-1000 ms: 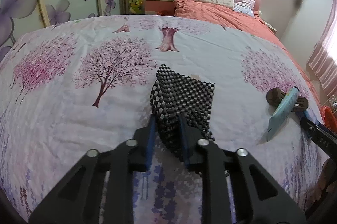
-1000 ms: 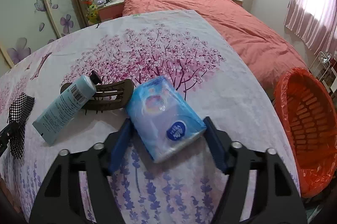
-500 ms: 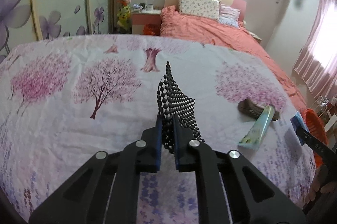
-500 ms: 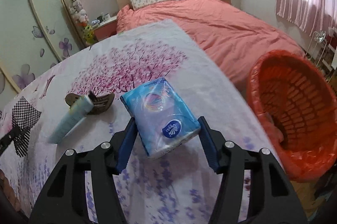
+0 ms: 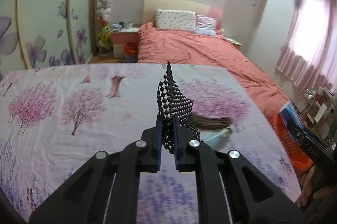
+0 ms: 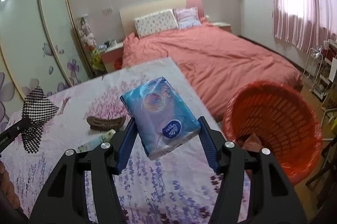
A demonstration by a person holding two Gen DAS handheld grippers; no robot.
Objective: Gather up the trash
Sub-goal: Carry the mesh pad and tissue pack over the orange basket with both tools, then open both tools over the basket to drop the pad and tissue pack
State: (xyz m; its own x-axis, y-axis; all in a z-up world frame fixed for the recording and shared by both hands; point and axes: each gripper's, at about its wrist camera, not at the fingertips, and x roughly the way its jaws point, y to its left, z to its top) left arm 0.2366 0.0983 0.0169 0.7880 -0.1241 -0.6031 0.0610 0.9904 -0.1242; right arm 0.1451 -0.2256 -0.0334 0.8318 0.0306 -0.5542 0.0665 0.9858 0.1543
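left gripper (image 5: 167,131) clamped on black open-weave mesh mat piece (image 5: 174,102), mat lifted clear above table with pink tree-print cloth (image 5: 63,118). right gripper (image 6: 166,135) clamped on blue plastic-wrapped tissue pack (image 6: 160,112), pack held in air over table's right edge, beside red plastic basket with red liner (image 6: 273,118). brown curved hair clip (image 6: 106,122) and pale blue-green tube (image 6: 94,140) lie on cloth, touching. bed with salmon-pink cover (image 6: 210,55) behind.

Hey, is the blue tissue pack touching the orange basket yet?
Apart. The right wrist view shows the tissue pack clamped in the right gripper, with flowered tablecloth visible between it and the basket.
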